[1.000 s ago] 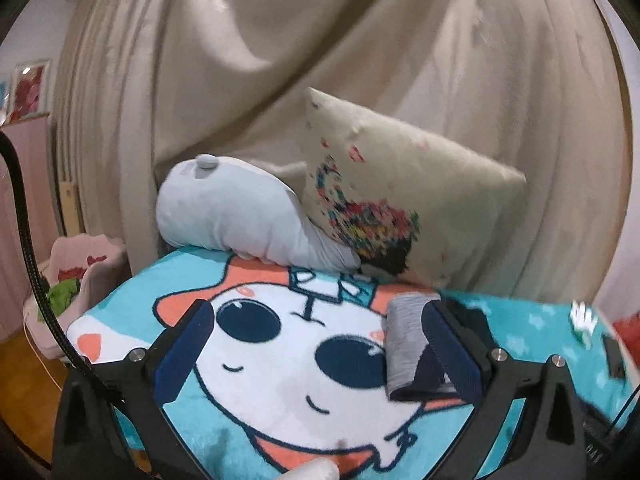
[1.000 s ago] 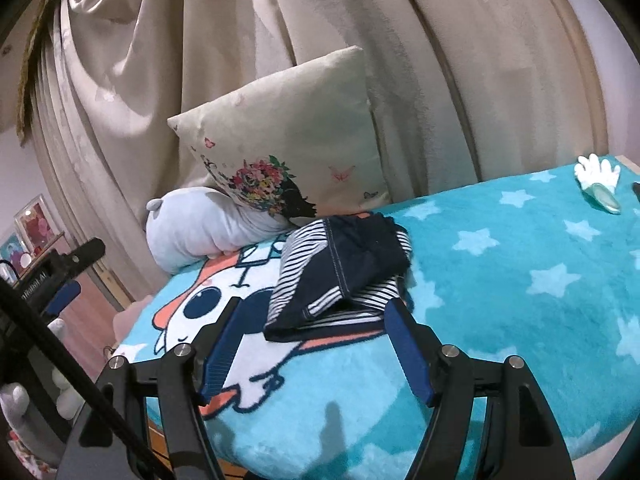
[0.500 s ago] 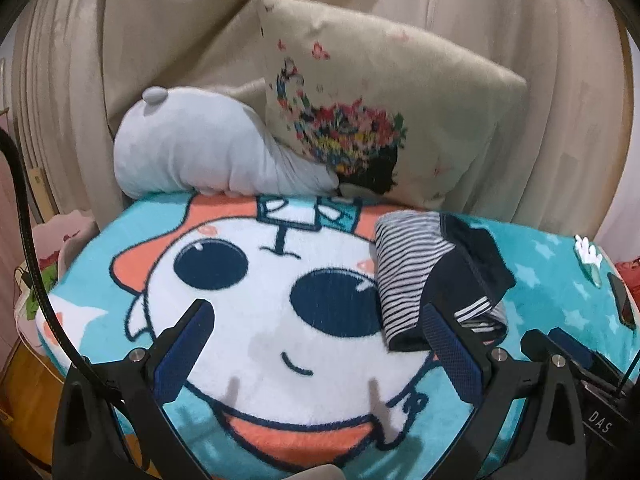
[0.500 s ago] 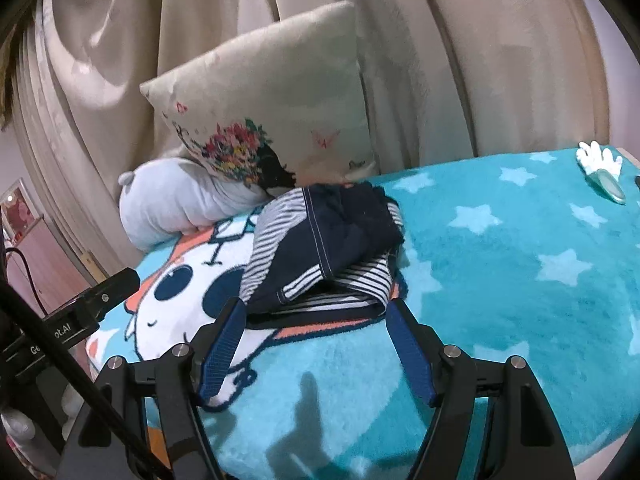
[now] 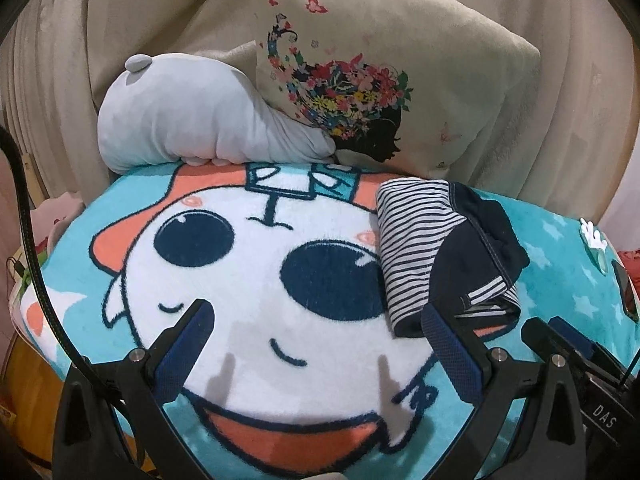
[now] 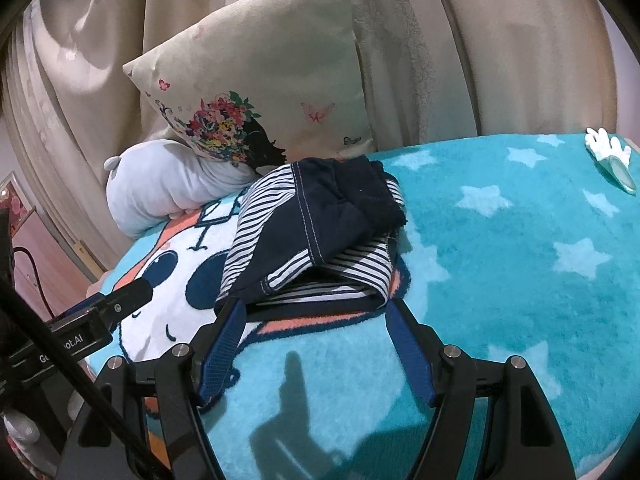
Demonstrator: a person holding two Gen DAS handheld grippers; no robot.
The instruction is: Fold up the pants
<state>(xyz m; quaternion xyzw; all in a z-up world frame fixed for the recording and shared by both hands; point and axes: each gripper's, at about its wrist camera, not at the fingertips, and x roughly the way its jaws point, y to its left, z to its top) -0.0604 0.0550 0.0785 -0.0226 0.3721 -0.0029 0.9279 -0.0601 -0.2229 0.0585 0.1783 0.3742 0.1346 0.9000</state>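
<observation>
The pants [image 6: 316,232], navy with striped panels, lie folded into a bundle on the blanket [image 6: 500,264], over the right side of its cartoon face, just in front of the flowered pillow [image 6: 260,76]. The right gripper [image 6: 316,312] sits just short of the bundle's near edge, jaws spread wide and holding nothing. The left gripper [image 5: 316,316] hovers over the cartoon face with jaws likewise spread and empty, its right finger [image 5: 448,344] close to the pants' [image 5: 440,248] near corner. A grey plush toy [image 5: 192,116] rests against the pillow [image 5: 400,60], with curtains [image 5: 120,20] behind.
</observation>
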